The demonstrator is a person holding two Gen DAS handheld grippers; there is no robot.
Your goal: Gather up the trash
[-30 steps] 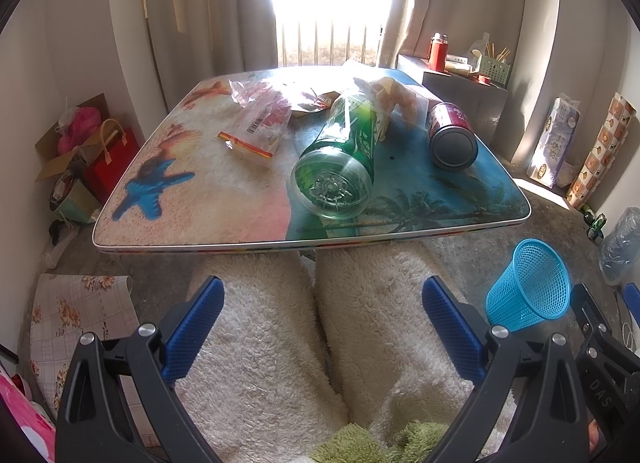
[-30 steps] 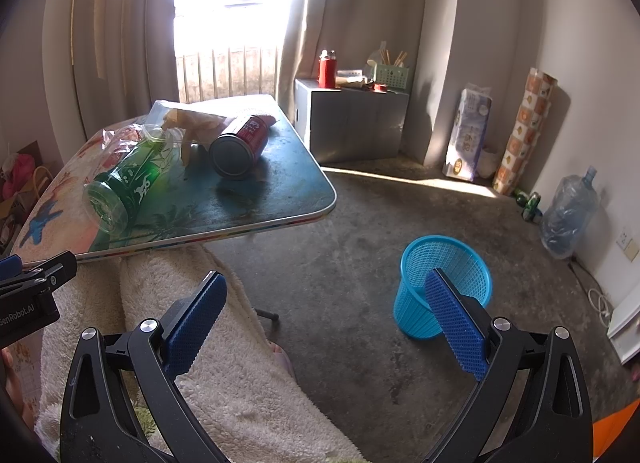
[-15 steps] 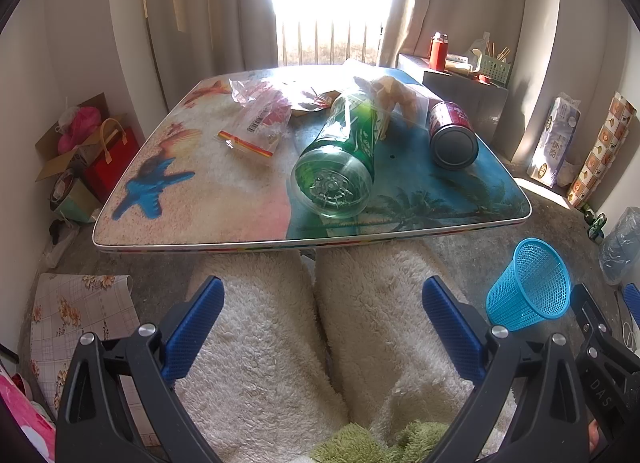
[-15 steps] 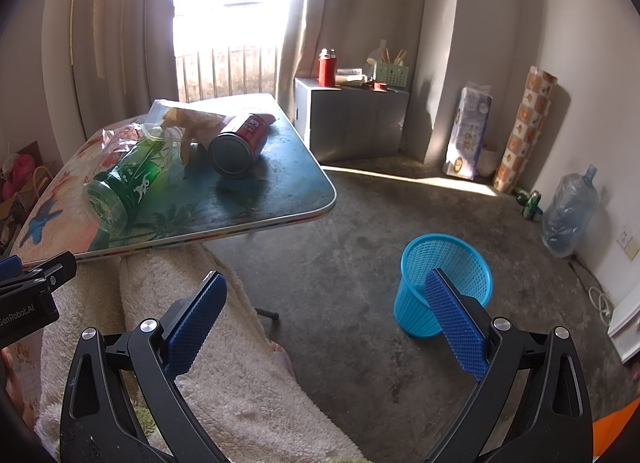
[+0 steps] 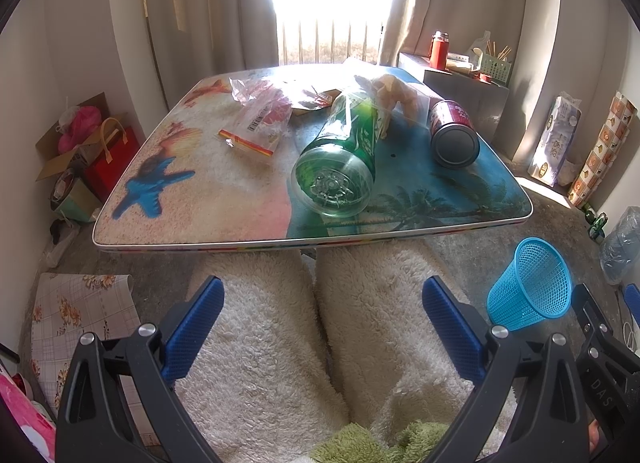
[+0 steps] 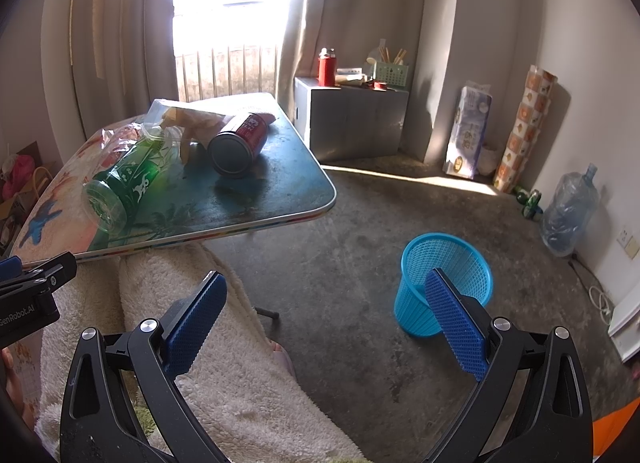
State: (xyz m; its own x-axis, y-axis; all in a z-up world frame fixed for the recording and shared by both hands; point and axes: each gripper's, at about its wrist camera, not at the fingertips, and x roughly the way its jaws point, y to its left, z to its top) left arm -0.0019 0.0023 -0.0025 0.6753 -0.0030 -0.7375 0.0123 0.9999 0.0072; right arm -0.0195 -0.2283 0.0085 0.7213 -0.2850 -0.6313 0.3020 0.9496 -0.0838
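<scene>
A green plastic bottle (image 5: 340,163) lies on its side on the beach-print table (image 5: 200,223), base toward me. A red can (image 5: 454,133) lies to its right. A clear plastic bag (image 5: 260,111) and crumpled wrappers (image 5: 392,93) lie behind them. A blue mesh bin (image 5: 528,285) stands on the floor to the right; it also shows in the right wrist view (image 6: 444,283). My left gripper (image 5: 322,321) is open and empty above my lap, short of the table. My right gripper (image 6: 326,317) is open and empty, over the floor beside the bin. The bottle (image 6: 120,187) and can (image 6: 238,145) show there too.
A grey cabinet (image 6: 352,119) with a red flask stands behind the table. A tissue pack (image 6: 466,131), a paper roll (image 6: 524,123) and a water jug (image 6: 570,209) stand along the right wall. Bags and boxes (image 5: 84,155) sit left of the table. My legs are under a white fleece (image 5: 280,343).
</scene>
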